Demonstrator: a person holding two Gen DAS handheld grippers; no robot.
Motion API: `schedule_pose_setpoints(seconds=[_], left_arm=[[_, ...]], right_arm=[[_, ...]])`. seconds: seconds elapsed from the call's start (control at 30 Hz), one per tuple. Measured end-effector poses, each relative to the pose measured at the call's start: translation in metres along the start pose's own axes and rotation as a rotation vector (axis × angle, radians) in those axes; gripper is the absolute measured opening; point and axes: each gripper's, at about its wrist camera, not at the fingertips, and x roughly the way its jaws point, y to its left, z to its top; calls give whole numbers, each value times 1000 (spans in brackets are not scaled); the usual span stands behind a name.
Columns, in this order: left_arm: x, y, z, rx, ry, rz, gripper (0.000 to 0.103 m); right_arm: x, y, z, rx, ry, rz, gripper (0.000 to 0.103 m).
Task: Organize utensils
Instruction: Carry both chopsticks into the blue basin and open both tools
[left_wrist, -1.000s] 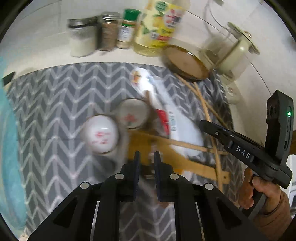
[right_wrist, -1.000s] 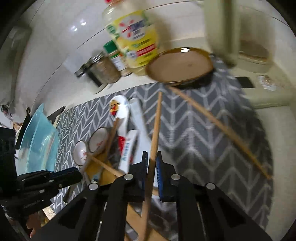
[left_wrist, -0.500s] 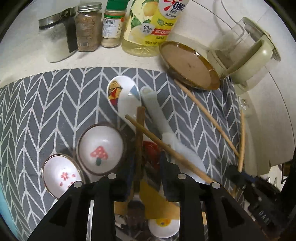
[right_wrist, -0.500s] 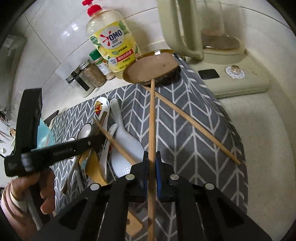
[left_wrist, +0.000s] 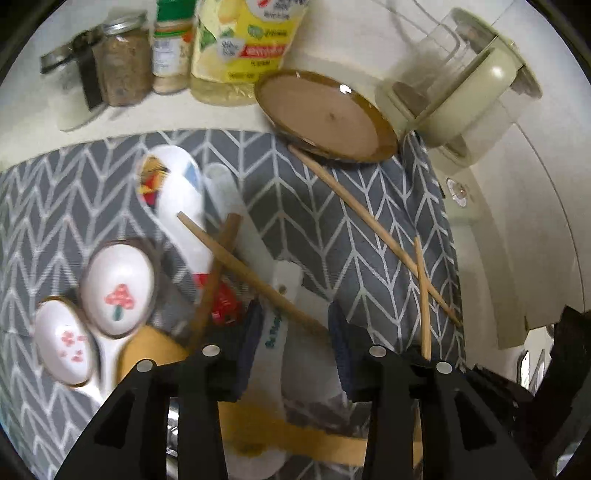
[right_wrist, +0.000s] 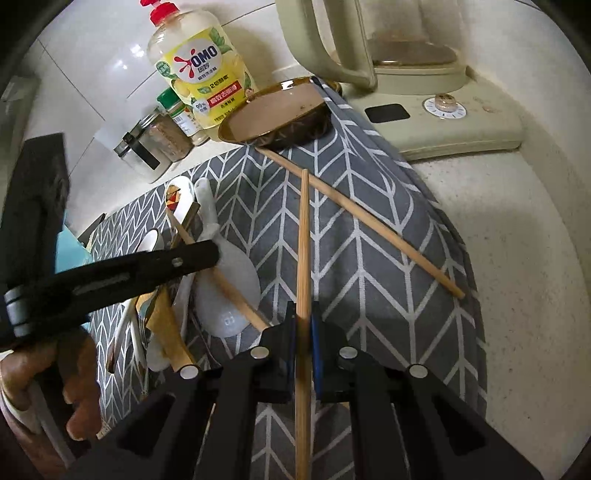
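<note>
Gripping a chopstick (right_wrist: 303, 236), the right claw (right_wrist: 303, 325) is clamped shut around it.

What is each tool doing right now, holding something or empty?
Left tool: opening, gripping nothing, over the spoon pile.
Right tool: closed on a wooden chopstick.

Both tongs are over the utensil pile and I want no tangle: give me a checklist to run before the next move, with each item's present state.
1. Right tongs shut firmly on the chopstick: ok.
2. Held chopstick free of the other chopstick on the mat: cannot tell; they cross near its tip.
3. Left tongs free of any load: ok; jaws are opening, pads press on nothing.
4. Clean single target under the left tongs: not ok; a white spoon and a third chopstick overlap there.
5. Left tongs clear of the mushroom spoon: ok, it lies off to the side.
6. Brown plate out of the way: ok.
</note>
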Motion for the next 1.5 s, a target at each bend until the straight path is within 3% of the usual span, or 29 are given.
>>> schedule_pose_setpoints(seconds=[0.07,0.17,0.3,0.37,0.43,0.6,0.7,0.93,1.13,1.33,1.5], left_arm=[[3,-8,2,29,-18,22,32],[-2,-4,3,5,25,-61,30],[-25,1,1,20,-21,-91,27],[-42,0,1,81,-85,-74,27],[-45,-4,2,145,-92,-37,28],[-25,19,4,44,-36,-68,25],[-35,29,2,-2,-61,-101,14],[-107,17,3,78,-159,-156,7],[-178,20,1,130,-280,-153,7],[-254,43,-13,155,-387,-137,7],[-309,88,-29,145,-424,-71,7]], right_arm=[[0,-2,-2,3,3,-1,8],[-2,-5,-4,8,2,-3,8],[-6,-8,-3,30,-9,15,8],[-6,-9,-3,36,-11,24,8],[-1,-8,-3,35,0,17,8],[0,-4,-4,34,-6,13,8],[-5,-4,-6,35,-18,7,7],[-42,6,6,54,-132,58,7],[-84,45,25,-3,-262,89,7],[-131,114,35,-96,-381,168,7],[-142,179,32,-161,-385,275,7]])
